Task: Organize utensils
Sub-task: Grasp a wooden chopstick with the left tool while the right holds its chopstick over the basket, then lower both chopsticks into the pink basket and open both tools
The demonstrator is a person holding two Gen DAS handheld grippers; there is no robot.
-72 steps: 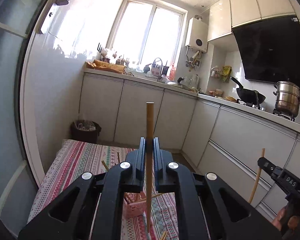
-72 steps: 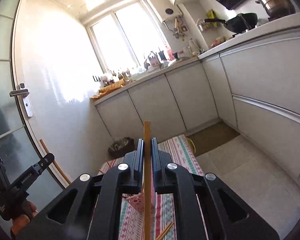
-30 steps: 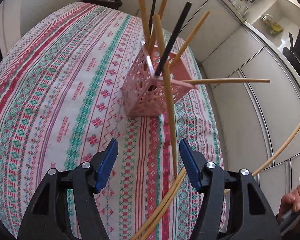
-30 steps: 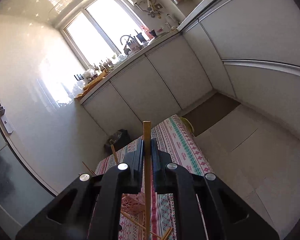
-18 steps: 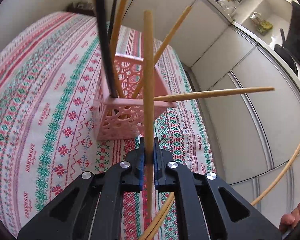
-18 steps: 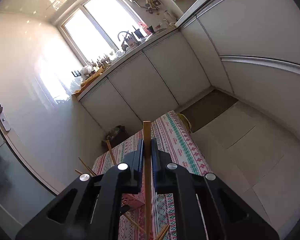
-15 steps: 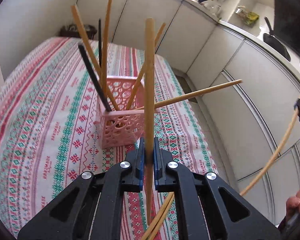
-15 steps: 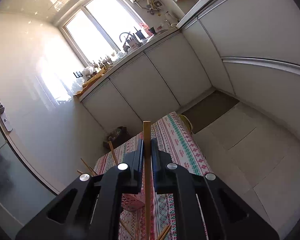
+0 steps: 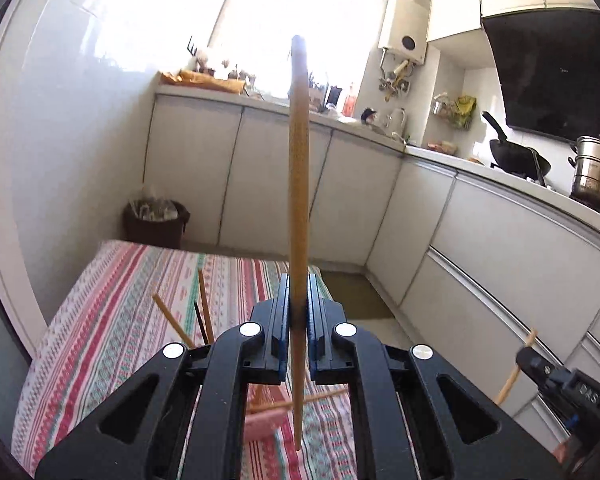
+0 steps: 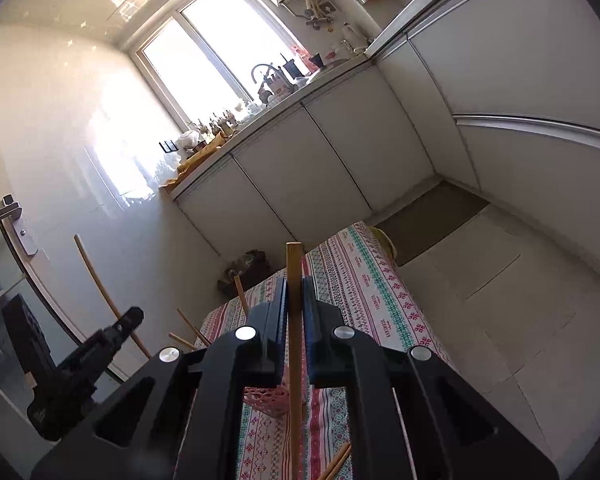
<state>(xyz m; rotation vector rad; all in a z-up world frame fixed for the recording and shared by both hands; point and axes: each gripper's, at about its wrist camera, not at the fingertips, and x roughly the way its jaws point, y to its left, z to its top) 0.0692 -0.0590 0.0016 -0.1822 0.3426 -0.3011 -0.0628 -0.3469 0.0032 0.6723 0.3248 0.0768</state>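
Note:
My left gripper (image 9: 298, 296) is shut on a wooden chopstick (image 9: 299, 168) and holds it upright above the table. My right gripper (image 10: 294, 292) is shut on another wooden chopstick (image 10: 294, 340), also upright. A pink lattice basket (image 9: 262, 420) sits below the left gripper, mostly hidden by it, with several chopsticks (image 9: 204, 312) leaning out. The basket also shows in the right wrist view (image 10: 266, 398). The left gripper with its chopstick appears at the left of the right wrist view (image 10: 96, 344). The right gripper shows at the right edge of the left wrist view (image 9: 556, 376).
The table wears a striped patterned cloth (image 9: 112, 320). Loose chopsticks (image 10: 336, 462) lie on the cloth near the front. White kitchen cabinets (image 9: 268, 184) run along the back and right. A dark bin (image 9: 156, 220) stands on the floor beyond the table. A door (image 10: 16, 240) is at the left.
My left gripper closed on a chopstick near the basket, lifted it and tilted up from the table toward the room. My right gripper kept its chopstick and barely moved.

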